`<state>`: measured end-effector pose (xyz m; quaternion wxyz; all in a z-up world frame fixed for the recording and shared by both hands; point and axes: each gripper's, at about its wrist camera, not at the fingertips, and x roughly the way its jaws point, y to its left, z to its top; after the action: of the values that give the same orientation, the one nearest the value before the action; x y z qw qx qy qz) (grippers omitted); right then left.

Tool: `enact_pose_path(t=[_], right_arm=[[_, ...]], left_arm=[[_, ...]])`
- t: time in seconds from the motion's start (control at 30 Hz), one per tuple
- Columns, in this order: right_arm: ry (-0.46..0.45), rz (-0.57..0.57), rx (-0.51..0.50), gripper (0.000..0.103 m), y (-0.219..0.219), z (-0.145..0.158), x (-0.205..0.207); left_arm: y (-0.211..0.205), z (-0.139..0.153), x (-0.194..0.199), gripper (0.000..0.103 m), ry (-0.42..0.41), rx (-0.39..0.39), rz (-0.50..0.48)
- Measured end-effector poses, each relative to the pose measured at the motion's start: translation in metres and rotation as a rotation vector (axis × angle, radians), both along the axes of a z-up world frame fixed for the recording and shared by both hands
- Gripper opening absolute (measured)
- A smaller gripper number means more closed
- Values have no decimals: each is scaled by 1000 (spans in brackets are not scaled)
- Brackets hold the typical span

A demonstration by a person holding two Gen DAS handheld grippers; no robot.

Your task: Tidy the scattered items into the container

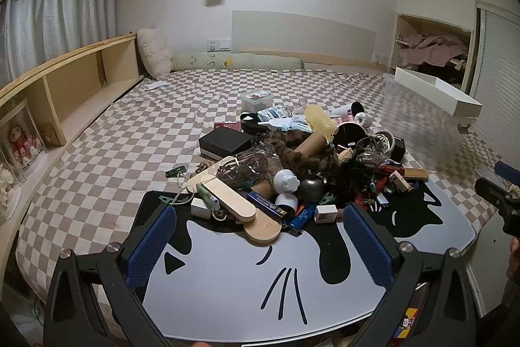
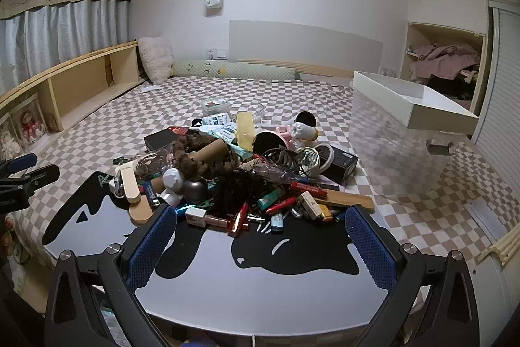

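Observation:
A heap of small items (image 1: pixel 302 165) lies on a cat-print board (image 1: pixel 247 275) and the bed: a cardboard tube (image 1: pixel 312 145), a black box (image 1: pixel 224 142), a wooden stand (image 1: pixel 234 204), lighters and cables. The heap also shows in the right wrist view (image 2: pixel 247 174). A clear plastic container with a white rim (image 2: pixel 406 132) stands to the right on the bed; it also shows in the left wrist view (image 1: pixel 432 106). My left gripper (image 1: pixel 260 217) is open and empty, just short of the heap. My right gripper (image 2: pixel 261 218) is open and empty at the heap's near edge.
The checkered bed (image 1: pixel 130 132) spreads left and behind the heap. A wooden shelf (image 1: pixel 65 93) runs along the left wall. Pillows (image 1: pixel 156 54) lie at the head. A closet with clothes (image 2: pixel 445 64) is at the far right.

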<state>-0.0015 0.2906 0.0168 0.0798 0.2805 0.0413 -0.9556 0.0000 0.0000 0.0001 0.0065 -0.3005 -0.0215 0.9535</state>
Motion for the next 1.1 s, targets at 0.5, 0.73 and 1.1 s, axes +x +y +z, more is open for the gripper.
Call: enact_pose_path(t=[0.5,0.73,1.1], right_arm=[[-11,-2,3,103,-1,-2,1],[-10,-4,3,103,-1,-2,0],[-6,-4,3,103,-1,-3,1]], left_arm=[[-3,-2,0,103,5,-11,-5],[-3,1,3,103,-1,-7,-9],[1,-4,-1,103,-7,-12,-12]])
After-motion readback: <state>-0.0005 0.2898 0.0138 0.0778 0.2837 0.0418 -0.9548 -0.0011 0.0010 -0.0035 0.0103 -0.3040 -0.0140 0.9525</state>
